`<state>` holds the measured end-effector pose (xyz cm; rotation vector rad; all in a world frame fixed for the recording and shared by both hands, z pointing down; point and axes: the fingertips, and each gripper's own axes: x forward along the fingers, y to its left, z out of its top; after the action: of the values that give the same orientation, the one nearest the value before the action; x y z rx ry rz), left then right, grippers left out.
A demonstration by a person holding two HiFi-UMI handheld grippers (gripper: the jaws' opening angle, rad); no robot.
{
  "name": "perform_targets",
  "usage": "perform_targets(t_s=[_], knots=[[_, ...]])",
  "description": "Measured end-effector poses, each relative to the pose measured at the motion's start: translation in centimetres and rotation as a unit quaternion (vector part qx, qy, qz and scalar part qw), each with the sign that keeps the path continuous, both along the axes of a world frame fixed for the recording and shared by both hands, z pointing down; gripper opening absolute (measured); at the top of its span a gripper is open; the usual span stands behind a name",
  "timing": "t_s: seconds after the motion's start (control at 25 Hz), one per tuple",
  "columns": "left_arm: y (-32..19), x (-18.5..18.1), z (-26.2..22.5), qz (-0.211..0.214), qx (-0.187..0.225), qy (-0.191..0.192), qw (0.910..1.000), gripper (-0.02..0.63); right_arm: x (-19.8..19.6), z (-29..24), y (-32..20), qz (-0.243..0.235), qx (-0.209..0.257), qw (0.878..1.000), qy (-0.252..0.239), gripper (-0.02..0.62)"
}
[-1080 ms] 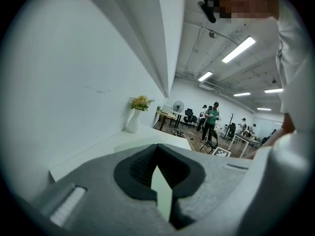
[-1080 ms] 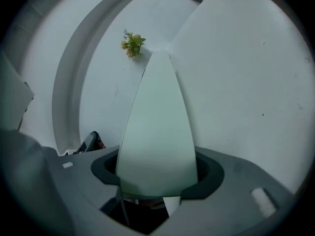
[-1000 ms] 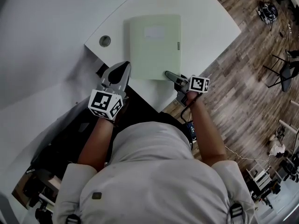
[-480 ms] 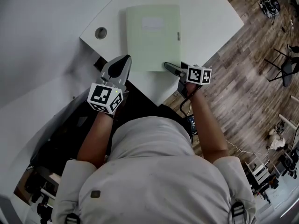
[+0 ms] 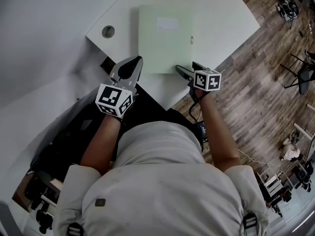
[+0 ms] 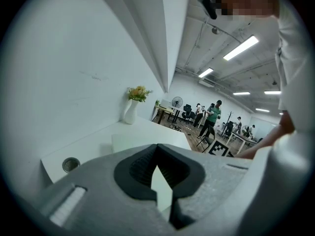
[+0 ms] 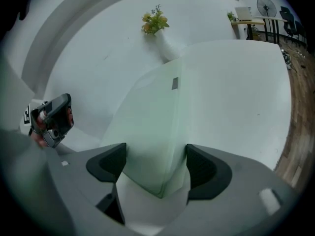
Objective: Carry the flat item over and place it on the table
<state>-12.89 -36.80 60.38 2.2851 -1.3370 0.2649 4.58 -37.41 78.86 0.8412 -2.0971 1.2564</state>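
Note:
A pale green flat folder (image 5: 165, 38) lies flat on the white table (image 5: 216, 18). My right gripper (image 5: 188, 69) is at the folder's near right corner. Its jaws have just been opening wide and then eased in slightly. In the right gripper view the folder's (image 7: 147, 127) corner lies between the two pads (image 7: 106, 163) of that gripper (image 7: 156, 163), and neither pad presses on it. My left gripper (image 5: 135, 63) hovers by the folder's near left corner, off its edge. In the left gripper view this gripper (image 6: 156, 149) has its tips together and nothing held, with the folder (image 6: 142, 140) beyond.
A round cable hole (image 5: 108, 31) sits in the table left of the folder. A white vase with flowers (image 7: 156, 21) stands at the table's far end by the wall. Wood floor (image 5: 256, 82) drops away past the table's right edge. People stand far off in the room (image 6: 212, 119).
The right gripper has rolled and dropped a little, and its jaws have spread around the folder's corner. The folder stays flat on the table. The left gripper has barely shifted.

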Motion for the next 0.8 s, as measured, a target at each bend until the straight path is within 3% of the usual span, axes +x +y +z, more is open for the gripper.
perform_targets(t_s=[0.2,0.4,0.6,0.8], knots=[[0.6,0.7,-0.9,0.004,0.002,-0.001,1.0000,0.000,0.0,-1.0,-0.1,-0.018,0.032,0.999,0.020,0.382],[1.2,1.3,-1.7,0.005,0.011,-0.004,0.9999,0.000,0.4,-2.7,0.0,-0.053,0.098,0.991,0.070,0.316],[2.3,2.9,-3.4,0.009,0.031,-0.007,0.9994,0.000,0.4,-8.0,0.6,-0.090,0.192,0.974,0.084,0.265],[3.8,4.4,-6.1,0.007,0.056,-0.001,0.9984,0.000,0.6,-14.6,1.7,-0.098,0.279,0.953,0.064,0.199]])
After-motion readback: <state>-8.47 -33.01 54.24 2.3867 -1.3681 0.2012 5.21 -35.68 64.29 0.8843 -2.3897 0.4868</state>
